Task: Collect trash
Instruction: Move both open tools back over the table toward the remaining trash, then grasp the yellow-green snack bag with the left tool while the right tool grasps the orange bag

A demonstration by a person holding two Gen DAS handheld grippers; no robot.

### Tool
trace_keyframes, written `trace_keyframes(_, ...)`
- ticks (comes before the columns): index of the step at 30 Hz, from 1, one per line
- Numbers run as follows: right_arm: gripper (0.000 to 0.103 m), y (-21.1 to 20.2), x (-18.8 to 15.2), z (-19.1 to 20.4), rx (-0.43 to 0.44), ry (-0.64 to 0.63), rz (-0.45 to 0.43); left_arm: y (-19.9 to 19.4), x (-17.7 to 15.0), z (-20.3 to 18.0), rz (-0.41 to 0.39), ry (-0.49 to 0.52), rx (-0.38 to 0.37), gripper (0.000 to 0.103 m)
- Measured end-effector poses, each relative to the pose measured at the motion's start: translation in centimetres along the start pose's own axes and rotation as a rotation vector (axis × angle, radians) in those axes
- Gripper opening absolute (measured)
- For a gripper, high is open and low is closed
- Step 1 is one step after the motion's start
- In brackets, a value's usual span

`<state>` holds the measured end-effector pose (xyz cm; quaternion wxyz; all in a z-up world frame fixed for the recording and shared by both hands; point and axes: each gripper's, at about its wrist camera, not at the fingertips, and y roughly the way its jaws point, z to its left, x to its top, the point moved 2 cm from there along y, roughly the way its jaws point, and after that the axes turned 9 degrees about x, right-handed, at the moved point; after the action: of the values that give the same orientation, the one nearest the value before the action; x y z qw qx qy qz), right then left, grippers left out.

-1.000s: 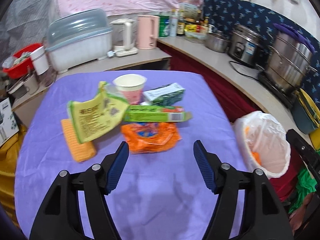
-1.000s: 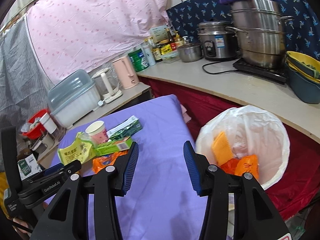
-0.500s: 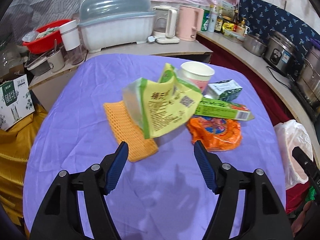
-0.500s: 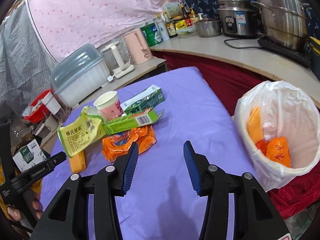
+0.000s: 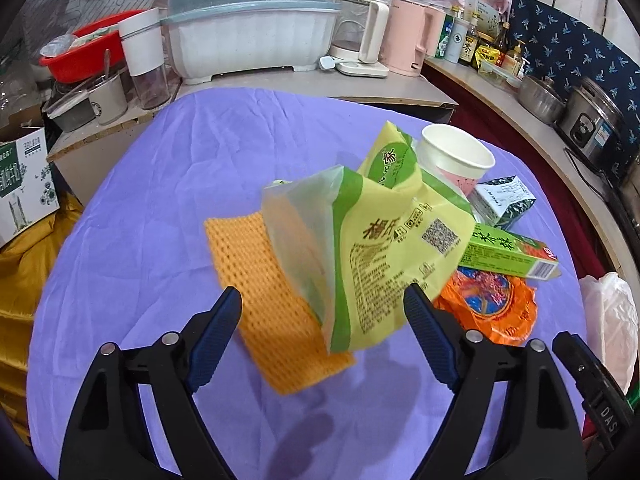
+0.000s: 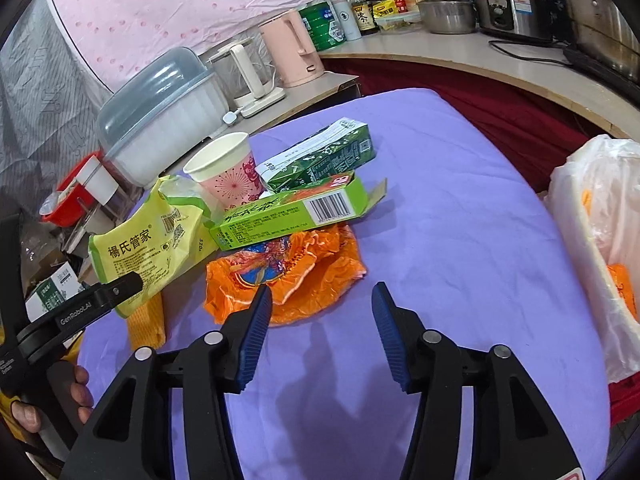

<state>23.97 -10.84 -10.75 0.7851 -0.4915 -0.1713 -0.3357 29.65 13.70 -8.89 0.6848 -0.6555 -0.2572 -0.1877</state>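
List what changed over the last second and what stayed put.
Both grippers closed in on the trash pile: the left gripper toward the yellow bag, the right gripper away from the bin toward the orange wrapper. Both stayed open; nothing grasped, trash unmoved.

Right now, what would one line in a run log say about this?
left tool: open, at yellow bag | right tool: open, near orange wrapper | bin: some trash inside

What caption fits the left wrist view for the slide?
Open left hand-held gripper nears a yellow-green bag lying over an orange mesh pad on the purple table.
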Motion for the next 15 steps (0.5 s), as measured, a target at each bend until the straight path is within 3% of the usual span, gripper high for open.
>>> trace_keyframes(3, 0.053, 1.2, 0.4, 0.2, 0.002, 0.001, 0.006, 0.9, 0.6, -0.4, 0.003, 0.001, -0.017, 0.078)
trace_keyframes(4, 0.054, 1.6, 0.5, 0.3, 0.002, 0.0, 0.007, 1.0, 0.7, -0.4, 0.003, 0.001, -0.021, 0.072)
trace_keyframes(8, 0.055, 3.1, 0.9, 0.4, -0.003, 0.002, 0.016, 1.3, 0.6, -0.7, 0.031, 0.019, -0.071, 0.031)
trace_keyframes(15, 0.052, 5.0, 0.5, 0.0, -0.02, 0.017, 0.049, -0.1, -0.4, -1.0, 0.005, 0.049, -0.063, 0.023)
